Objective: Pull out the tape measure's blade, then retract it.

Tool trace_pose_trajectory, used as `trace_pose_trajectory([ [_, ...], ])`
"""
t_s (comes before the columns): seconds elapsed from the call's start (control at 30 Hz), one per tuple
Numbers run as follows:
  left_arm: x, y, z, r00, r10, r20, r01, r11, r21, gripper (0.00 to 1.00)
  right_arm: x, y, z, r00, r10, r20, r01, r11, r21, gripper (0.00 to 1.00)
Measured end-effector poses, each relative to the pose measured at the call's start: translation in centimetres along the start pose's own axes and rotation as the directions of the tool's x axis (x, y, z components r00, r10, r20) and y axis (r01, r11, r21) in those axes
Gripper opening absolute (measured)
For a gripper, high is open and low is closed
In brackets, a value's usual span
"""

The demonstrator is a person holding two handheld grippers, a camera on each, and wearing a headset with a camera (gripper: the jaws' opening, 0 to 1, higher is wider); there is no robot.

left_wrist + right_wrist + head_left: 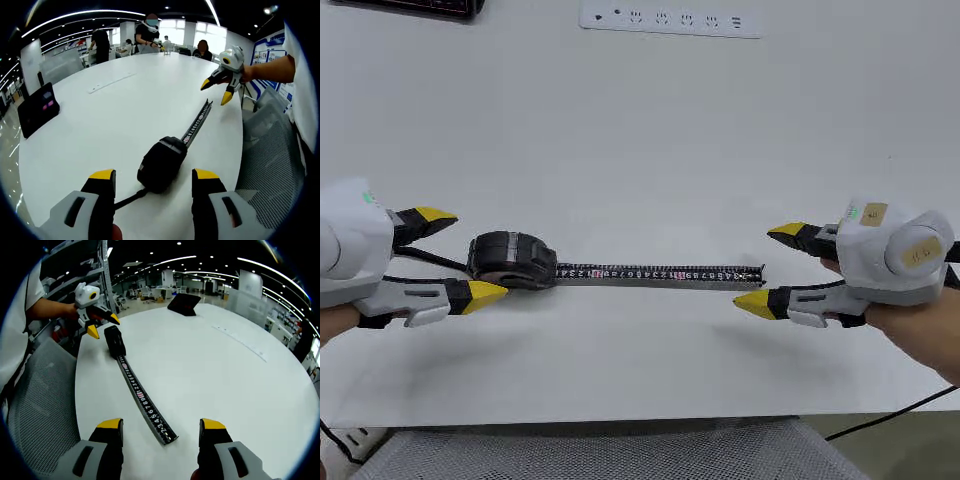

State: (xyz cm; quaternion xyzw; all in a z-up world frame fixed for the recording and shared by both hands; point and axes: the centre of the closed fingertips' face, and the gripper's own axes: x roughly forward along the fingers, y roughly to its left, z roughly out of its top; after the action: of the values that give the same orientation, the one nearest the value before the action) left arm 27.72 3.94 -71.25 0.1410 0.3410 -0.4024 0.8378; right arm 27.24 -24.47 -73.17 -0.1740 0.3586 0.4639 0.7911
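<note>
Table (650, 130): white; power strip (670, 19) at 12 o'clock.
Room: open office.
Tape measure (512, 260): blade (660, 272) out.
Left gripper (475, 254), right gripper (755, 266): released.

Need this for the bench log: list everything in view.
Table: one, white, under everything.
Tape measure case: one, black, on the table between the left tool's jaws, not gripped.
Blade: one, dark with pale numerals, lying flat, pulled out from the case toward the right tool.
Power strip: one, white, far edge of the table.
Screen device: one, black, propped up far across the table.
Mesh chair: one, grey, at the near edge.
People: a few, colours unclear, beyond the table's far end.
Left tool: one, white with yellow tips, open.
Right tool: one, white with yellow tips, open at the blade's end.
</note>
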Motion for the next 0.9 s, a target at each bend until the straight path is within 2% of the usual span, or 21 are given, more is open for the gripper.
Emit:
trace_pose_trajectory([
  [0.5,-1.4,-0.8,-0.3,0.9969,0.042,0.067,-0.038,0.997,-0.063,0.7,-0.5,1.4,0.8,0.9951,-0.071,0.068,0.069,0.997,0.031,0.7],
  [0.57,-1.6,-1.1,-0.5,0.9968,0.044,0.067,-0.039,0.997,-0.069,0.71,-0.6,1.7,0.6,0.9942,-0.078,0.074,0.076,0.996,0.037,0.71],
  [0.6,-1.7,-1.7,-0.7,0.9976,0.028,0.063,-0.023,0.996,-0.081,0.71,-0.7,1.8,0.5,0.9939,-0.079,0.077,0.076,0.996,0.046,0.71],
  [0.9,-2.7,-2.8,-1.7,0.9954,0.059,0.075,-0.05,0.992,-0.115,0.74,-1.6,3.6,-0.1,0.9904,-0.099,0.096,0.093,0.993,0.069,0.73],
])
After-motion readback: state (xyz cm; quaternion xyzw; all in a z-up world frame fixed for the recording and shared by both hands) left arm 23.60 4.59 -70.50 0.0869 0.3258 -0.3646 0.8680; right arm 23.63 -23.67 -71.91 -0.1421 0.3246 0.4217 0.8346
